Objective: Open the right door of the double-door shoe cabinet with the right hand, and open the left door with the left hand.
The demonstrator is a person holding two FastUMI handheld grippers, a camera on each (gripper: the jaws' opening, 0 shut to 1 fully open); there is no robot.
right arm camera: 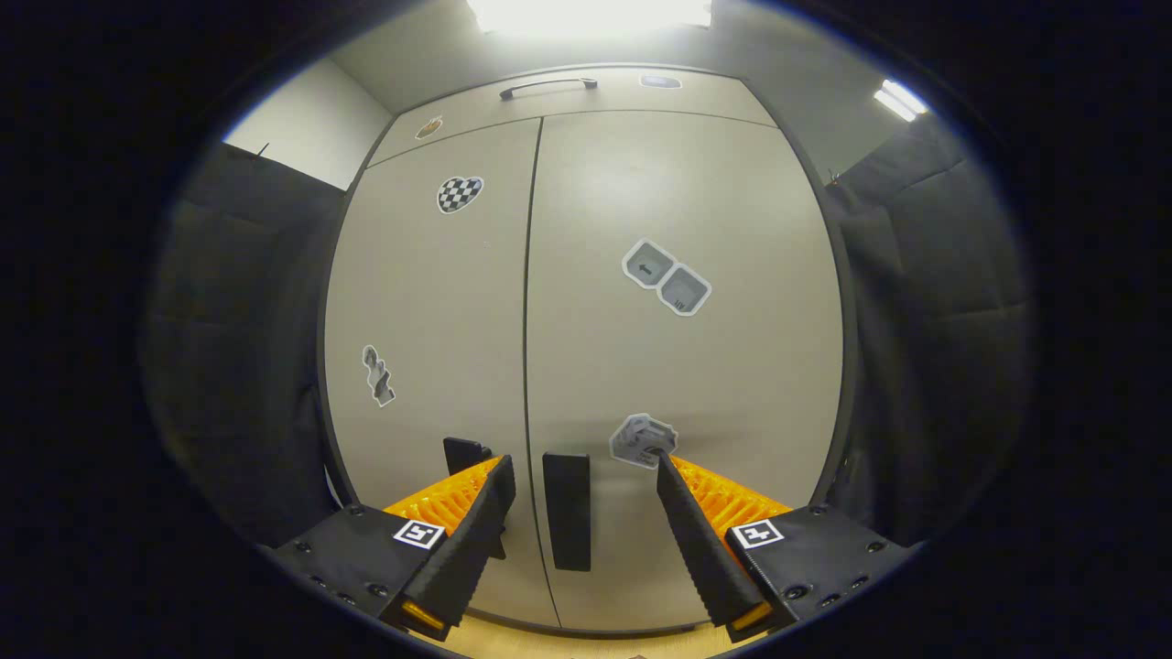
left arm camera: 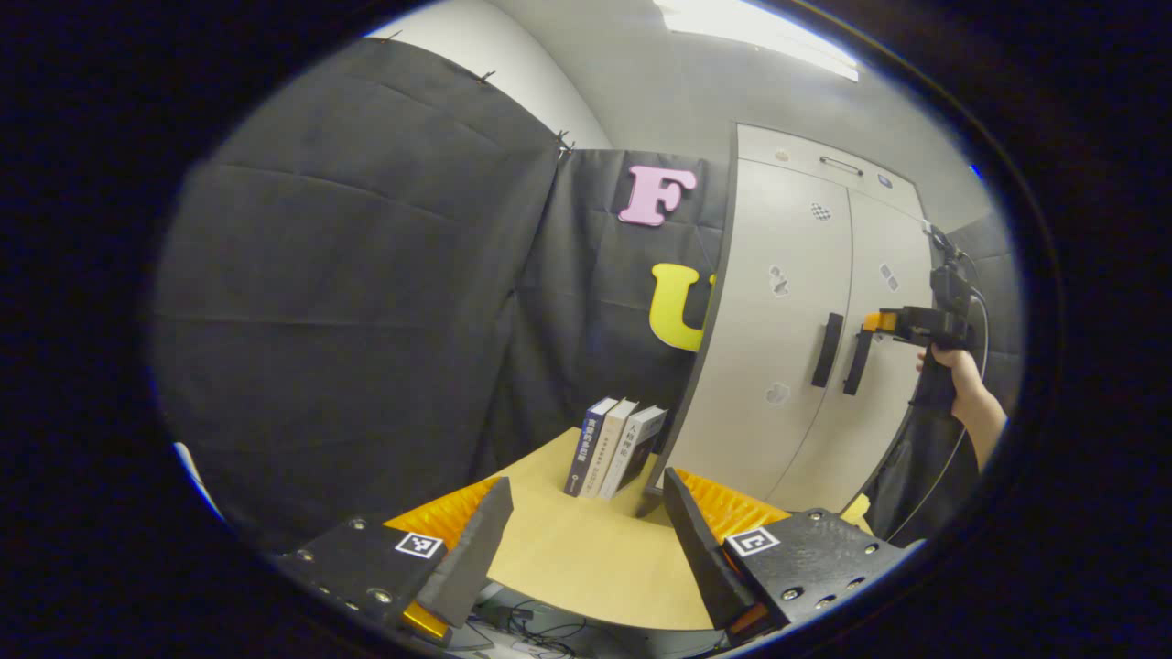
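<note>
The grey shoe cabinet has both doors closed. In the right gripper view, my right gripper (right arm camera: 581,476) is open and close to the doors, with the right door's (right arm camera: 687,366) dark vertical handle (right arm camera: 566,511) between its fingers, not gripped. The left door (right arm camera: 430,348) has its handle (right arm camera: 465,453) partly hidden behind the left finger. In the left gripper view, the cabinet (left arm camera: 806,302) stands to the right, both handles (left arm camera: 828,350) (left arm camera: 857,362) visible, with the right gripper (left arm camera: 877,322) at the right handle. My left gripper (left arm camera: 586,490) is open, away from the cabinet, over a wooden table (left arm camera: 586,558).
Three books (left arm camera: 615,447) stand upright on the wooden table beside the cabinet's left side. A hand (left arm camera: 961,384) holds the right gripper, a cable hanging from it. Black cloth walls close in on both sides. A drawer with a handle (right arm camera: 548,87) sits above the doors.
</note>
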